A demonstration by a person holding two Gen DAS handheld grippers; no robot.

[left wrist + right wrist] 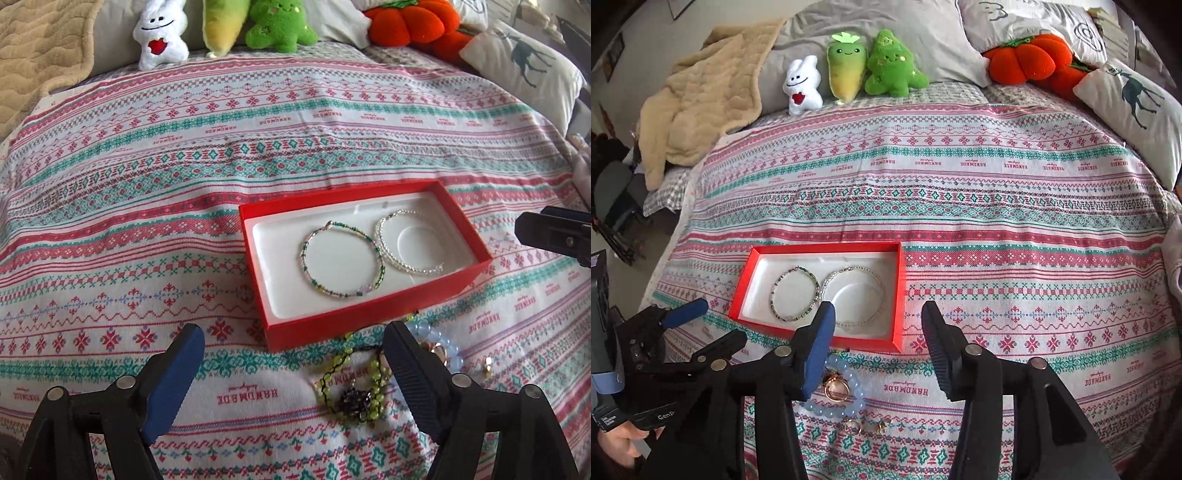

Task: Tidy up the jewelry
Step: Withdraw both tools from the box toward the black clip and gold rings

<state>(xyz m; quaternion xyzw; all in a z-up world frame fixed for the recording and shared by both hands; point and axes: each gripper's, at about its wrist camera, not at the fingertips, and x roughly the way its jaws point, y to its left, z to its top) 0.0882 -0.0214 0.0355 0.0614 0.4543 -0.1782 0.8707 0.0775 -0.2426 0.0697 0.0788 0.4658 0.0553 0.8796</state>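
Nearest the cameras, both claws stand spread with nothing between the pads: the left claw (295, 373) hangs over the patterned red, teal and white bedspread (147, 184), and the right claw (879, 347) hovers a little to its side. No earlier view is there to compare, so I read them simply as empty and free to reach.

Just beyond the fingers lies the jewelry not yet sorted, loose on the bedspread: a lime-green beaded cord bracelet with a dark purple cluster (351, 384), a pale blue translucent bead bracelet (846, 391) with a gold ring (836, 387) lying inside its loop, and small gold pieces (866, 426) nearer still. They sit close together against the near wall of the shallow red cardboard box (332, 328), probably so each takes only a short lift over that rim.

Inside the box's white moulded liner, a green and clear seed-bead bracelet (340, 258) and a clear crystal bead bracelet (410, 243) lie flat, touching side by side. They crowd the right-hand part; the left end of the liner is bare, so that looks the likeliest room for the rest.

The low rim is the one edge to clear. Around the box the bedspread is open on all sides; plush toys (849, 74) and pillows (1137, 110) sit well apart at the headboard
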